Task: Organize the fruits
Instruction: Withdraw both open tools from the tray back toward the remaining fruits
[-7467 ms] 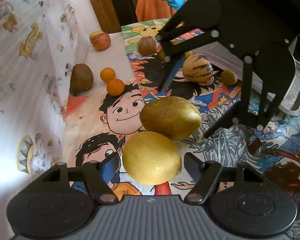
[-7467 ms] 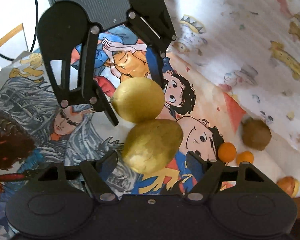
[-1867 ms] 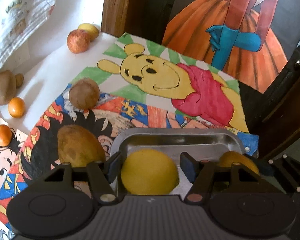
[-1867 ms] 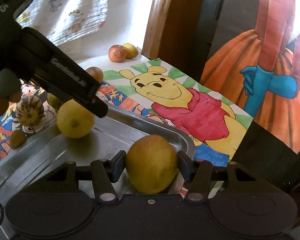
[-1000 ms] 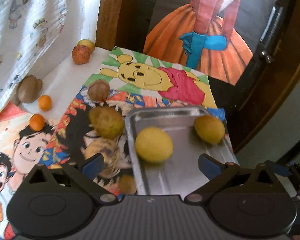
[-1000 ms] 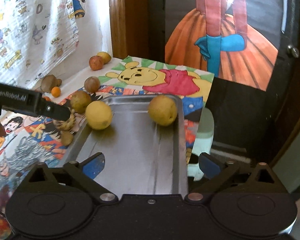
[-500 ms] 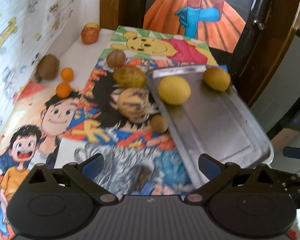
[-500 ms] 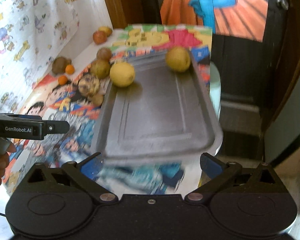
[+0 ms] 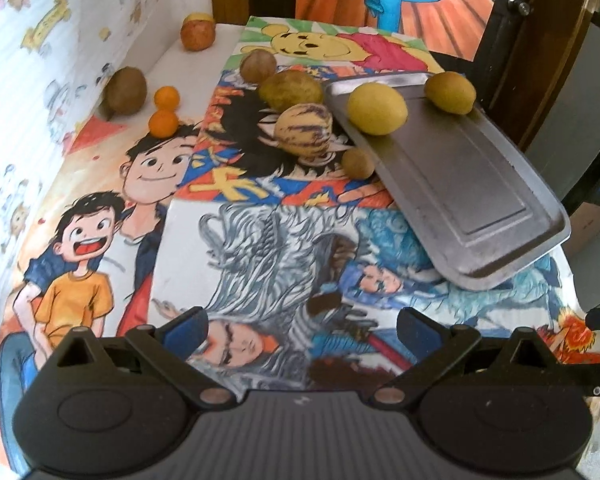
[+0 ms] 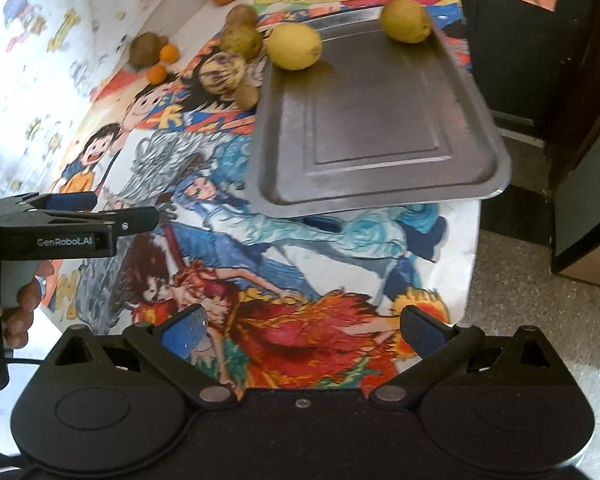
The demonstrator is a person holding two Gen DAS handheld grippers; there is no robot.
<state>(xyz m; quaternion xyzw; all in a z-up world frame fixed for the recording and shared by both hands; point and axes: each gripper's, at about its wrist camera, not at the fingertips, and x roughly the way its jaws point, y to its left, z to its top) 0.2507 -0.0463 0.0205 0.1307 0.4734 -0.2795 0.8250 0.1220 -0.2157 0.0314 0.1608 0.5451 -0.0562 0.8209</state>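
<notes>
1. Both tools have drawn back from the metal tray (image 9: 480,200) since half a second ago; the tray and fruit sit smaller and farther up in each wrist view, and more of the near counter shows.
2. The left tool (image 9: 302,326) is spread wide and holds nothing, blue pads apart over the drawn cloth.
3. The right tool (image 10: 302,326) is likewise wide and empty; its view catches the left one from the side at the left edge, with a hand (image 10: 14,308) on its grip.
4. Two yellow lemons lie at the tray's far end: one (image 9: 377,109) by the left rim, the other (image 9: 450,92) at the far right corner, unmoved since the earlier frames.
5. Just beside the tray's left rim sit a striped melon (image 9: 304,130), a greenish mango (image 9: 291,90), a small brown fruit (image 9: 357,163) and a round brown fruit (image 9: 258,65).
6. Farther left, two small oranges (image 9: 164,122) lie near a brown fruit (image 9: 125,89) by the wall; an apple (image 9: 197,36) rests in the far corner.
7. The counter (image 9: 188,56) is white, covered with bright cartoon drawings (image 9: 100,240). A patterned cloth hangs on the left wall; a painted orange dress and dark wooden door stand behind.
</notes>
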